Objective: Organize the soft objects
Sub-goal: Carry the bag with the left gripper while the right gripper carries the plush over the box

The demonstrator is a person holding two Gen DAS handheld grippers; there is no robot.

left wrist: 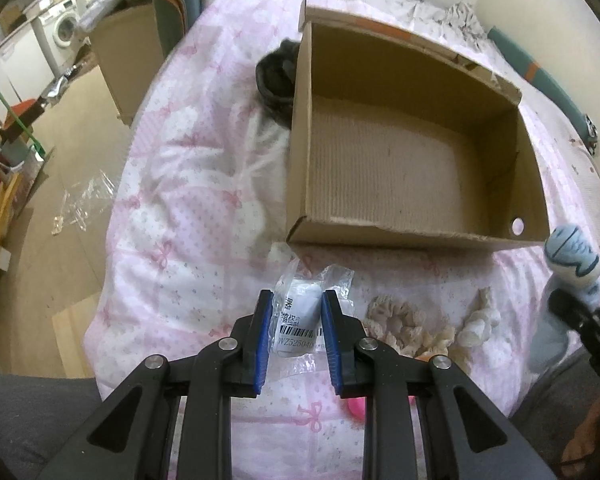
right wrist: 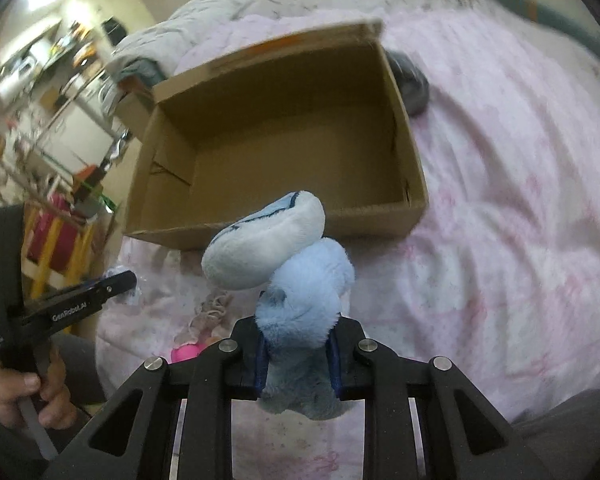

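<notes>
Cardboard box [left wrist: 404, 152] open-topped on pink quilt [left wrist: 188, 208], dark fabric item [left wrist: 274, 76] against its far-left wall. Cream scrunchies [left wrist: 404, 322] beside left gripper [left wrist: 296, 320], pads pinched on clear-bagged white roll [left wrist: 302, 310] (barcode label up). Right gripper [right wrist: 296, 350] clamped on blue plush toy [right wrist: 296, 280], long axis running up toward box, white end uppermost, just short of near wall.

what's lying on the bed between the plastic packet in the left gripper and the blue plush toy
In the left wrist view, beige scrunchies lie on the quilt between the packet and the plush toy.
</notes>
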